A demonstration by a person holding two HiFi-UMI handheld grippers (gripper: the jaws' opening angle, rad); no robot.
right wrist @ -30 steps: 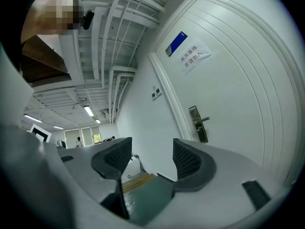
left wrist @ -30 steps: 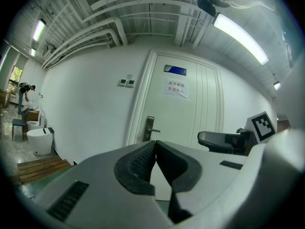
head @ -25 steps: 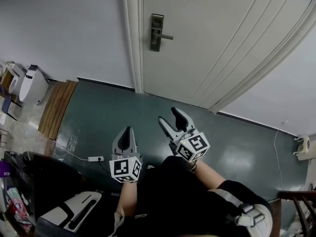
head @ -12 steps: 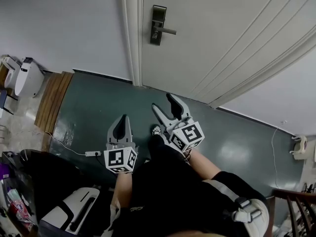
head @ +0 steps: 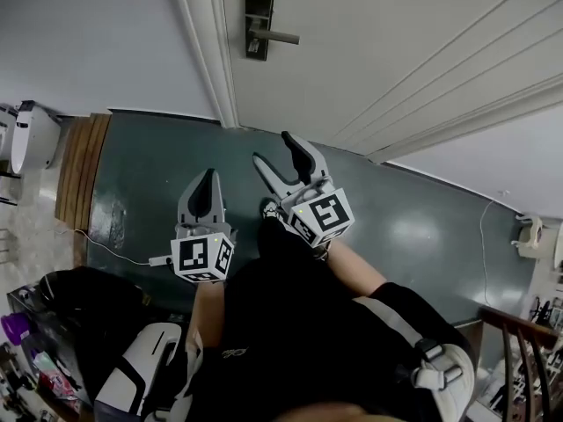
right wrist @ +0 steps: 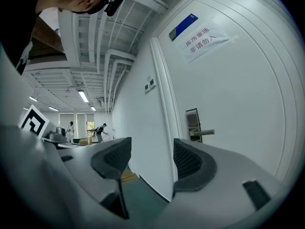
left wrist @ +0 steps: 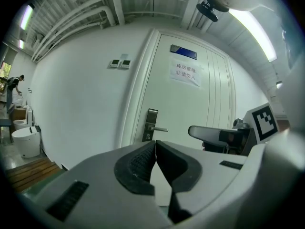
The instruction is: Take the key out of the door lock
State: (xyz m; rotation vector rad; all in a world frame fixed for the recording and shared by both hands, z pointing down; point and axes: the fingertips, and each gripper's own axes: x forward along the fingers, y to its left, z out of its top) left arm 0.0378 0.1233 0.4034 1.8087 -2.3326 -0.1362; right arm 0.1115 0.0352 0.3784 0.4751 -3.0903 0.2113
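A metal lock plate (head: 258, 22) with a lever handle (head: 276, 36) is mounted on the white door (head: 396, 51). I cannot make out a key at this distance. Both grippers hang over the dark green floor, well short of the door. My left gripper (head: 204, 193) is shut and holds nothing. My right gripper (head: 283, 161) is open and empty, pointing at the door's foot. The lock plate (left wrist: 151, 125) appears small above the left gripper (left wrist: 155, 149) in the left gripper view. In the right gripper view, the lock plate (right wrist: 193, 125) stands above the right gripper (right wrist: 152, 159).
The white door frame (head: 207, 42) runs left of the lock. A wooden step (head: 77, 174) and a white fixture (head: 31, 134) lie at far left. A power strip (head: 158, 260) trails a cable on the floor. A white device (head: 145, 376) sits lower left, a chair (head: 519, 341) lower right.
The person has stepped nearer the door, and the lock has slid up and left in the head view. Both grippers moved forward with them. The left stays shut, the right open.
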